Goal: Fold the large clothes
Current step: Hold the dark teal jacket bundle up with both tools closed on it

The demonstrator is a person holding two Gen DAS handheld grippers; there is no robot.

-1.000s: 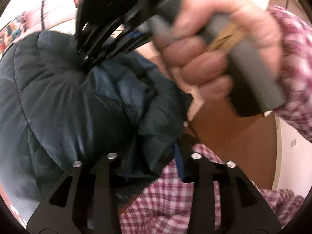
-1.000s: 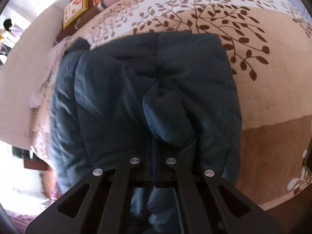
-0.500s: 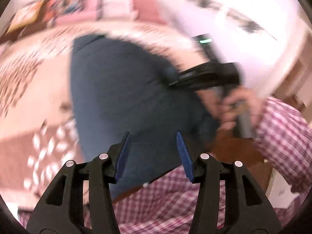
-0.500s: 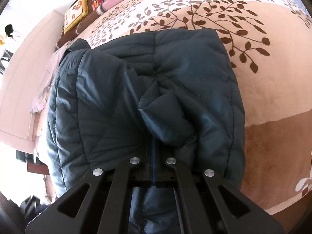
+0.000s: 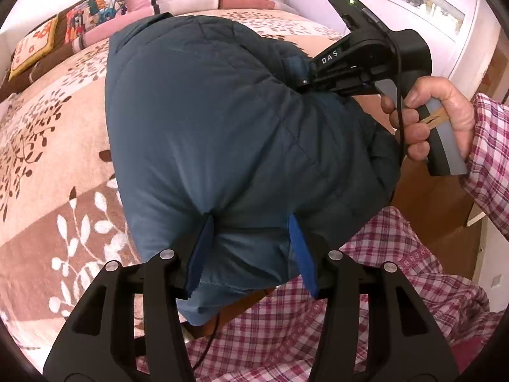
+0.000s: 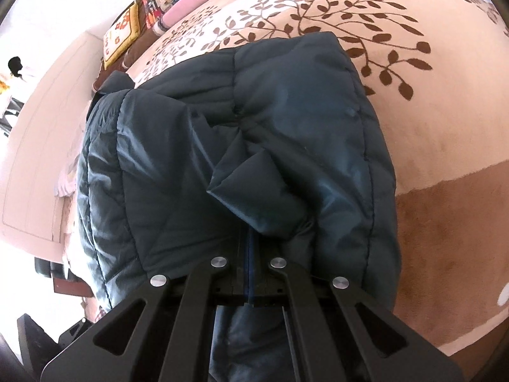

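- The jacket [image 5: 241,133], dark teal and quilted, fills the middle of both views, lying bunched on the bedspread [image 5: 47,165] with its leaf pattern.
- In the left wrist view the left gripper [image 5: 251,248] sits at the lower centre, its blue pads spread apart with the jacket's near edge between them; the pads touch the fabric on both sides but do not pinch it flat.
- Only this view shows the right gripper [image 5: 302,74] from outside, at the upper right, its tip buried in a fold of the jacket, with the right hand [image 5: 435,117] on its grey handle and a plaid sleeve [image 5: 490,146] behind.
- The right wrist view shows what that one hides: the right gripper's fingers pressed together at lower centre, clamping a puffed fold of jacket that bulges just above them.
- Pillows [image 5: 47,41] lie at the upper left of both views.
- A plaid shirt [image 5: 366,318] fills the bottom of the left view only.
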